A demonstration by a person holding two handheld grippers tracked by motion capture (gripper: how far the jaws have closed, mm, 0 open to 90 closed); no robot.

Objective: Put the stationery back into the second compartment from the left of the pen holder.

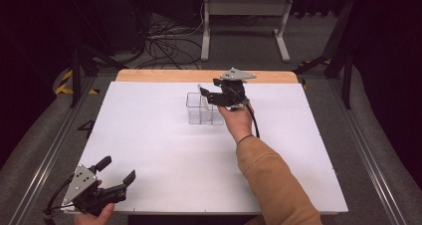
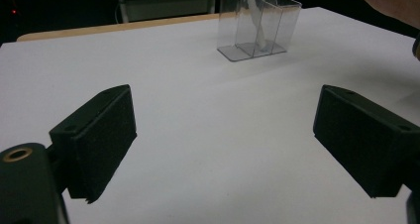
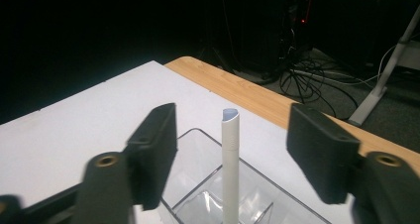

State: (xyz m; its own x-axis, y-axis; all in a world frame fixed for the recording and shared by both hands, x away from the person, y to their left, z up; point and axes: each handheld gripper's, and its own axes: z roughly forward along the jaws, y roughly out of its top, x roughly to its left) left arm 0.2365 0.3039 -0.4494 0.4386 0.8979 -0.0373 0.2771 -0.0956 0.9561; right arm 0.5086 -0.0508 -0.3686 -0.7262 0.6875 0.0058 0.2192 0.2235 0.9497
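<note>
A clear plastic organiser (image 1: 204, 109) with several compartments stands at the far middle of the white tabletop (image 1: 159, 155). A white pen-like stick (image 3: 230, 164) stands upright in one compartment, its top above the rim. My right gripper (image 1: 208, 96) hovers over the organiser; in the right gripper view its jaws stand open on either side of the stick's top (image 3: 233, 144), with a gap on both sides. My left gripper (image 1: 117, 169) rests at the near left corner, open with nothing between its jaws (image 2: 225, 135). In the left gripper view the organiser (image 2: 257, 23) and the stick (image 2: 253, 11) show far off.
A tan sleeve (image 1: 276, 185) reaches in from the bottom right. A wooden strip (image 1: 199, 76) runs along the table's far edge. Behind it lie tangled cables (image 1: 164, 48) and a white desk frame (image 1: 244, 16) on the floor.
</note>
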